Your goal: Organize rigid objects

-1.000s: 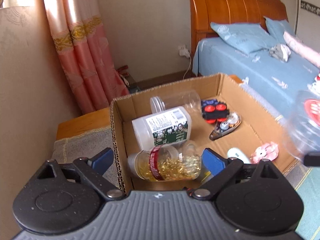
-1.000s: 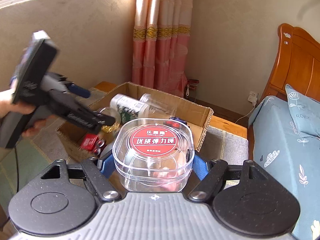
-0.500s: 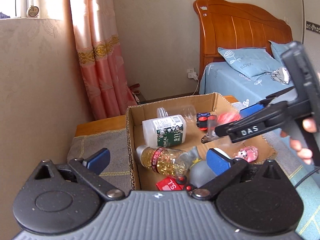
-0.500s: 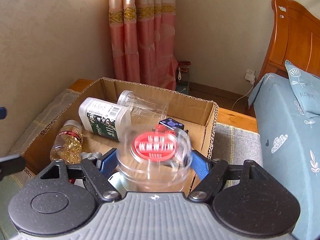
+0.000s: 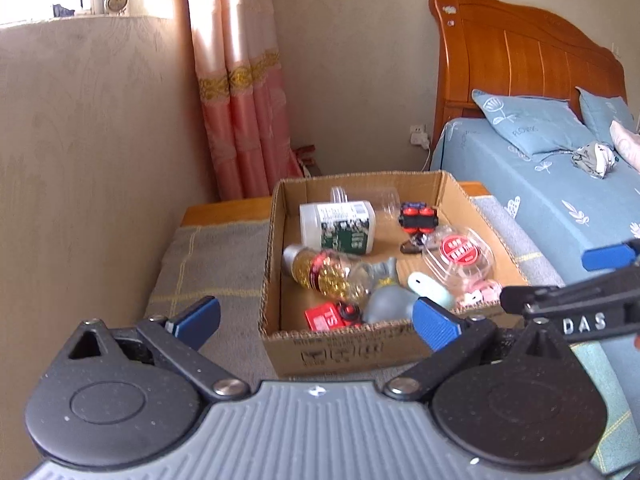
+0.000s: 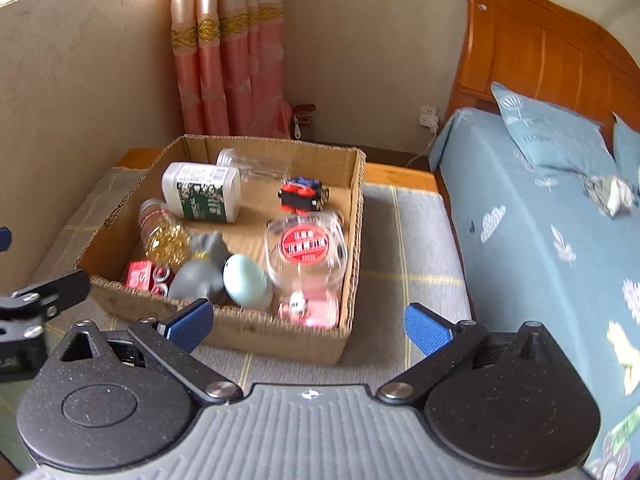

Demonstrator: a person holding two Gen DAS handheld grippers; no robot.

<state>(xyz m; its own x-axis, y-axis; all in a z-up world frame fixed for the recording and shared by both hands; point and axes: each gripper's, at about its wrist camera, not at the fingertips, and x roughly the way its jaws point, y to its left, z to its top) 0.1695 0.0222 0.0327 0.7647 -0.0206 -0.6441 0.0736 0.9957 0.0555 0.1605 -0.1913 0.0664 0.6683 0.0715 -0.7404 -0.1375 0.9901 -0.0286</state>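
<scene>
An open cardboard box (image 5: 344, 344) (image 6: 280, 332) stands on a grey checked cloth. Inside lie a clear jar with a red lid (image 5: 460, 256) (image 6: 306, 248), a white bottle (image 5: 340, 226), a bottle of golden capsules (image 5: 328, 276), a red-and-black toy car (image 5: 418, 218), a grey toy (image 6: 204, 272), a pale green egg shape (image 6: 246, 280) and a pink toy (image 6: 308, 308). My left gripper (image 5: 316, 320) is open and empty before the box's near wall. My right gripper (image 6: 307, 323) (image 5: 544, 278) hangs over the near right corner, its jaws opening with nothing between them.
A bed with a blue sheet (image 6: 540, 220) and wooden headboard (image 5: 520, 52) runs along the right. A beige wall (image 5: 100, 140) stands close on the left, a pink curtain (image 5: 244, 120) behind the box. The grey cloth (image 6: 404, 248) lies bare between box and bed.
The right gripper let go of the clear red-lidded jar, which now lies in the box, and drew back. The left gripper pulled back and up from the box.
</scene>
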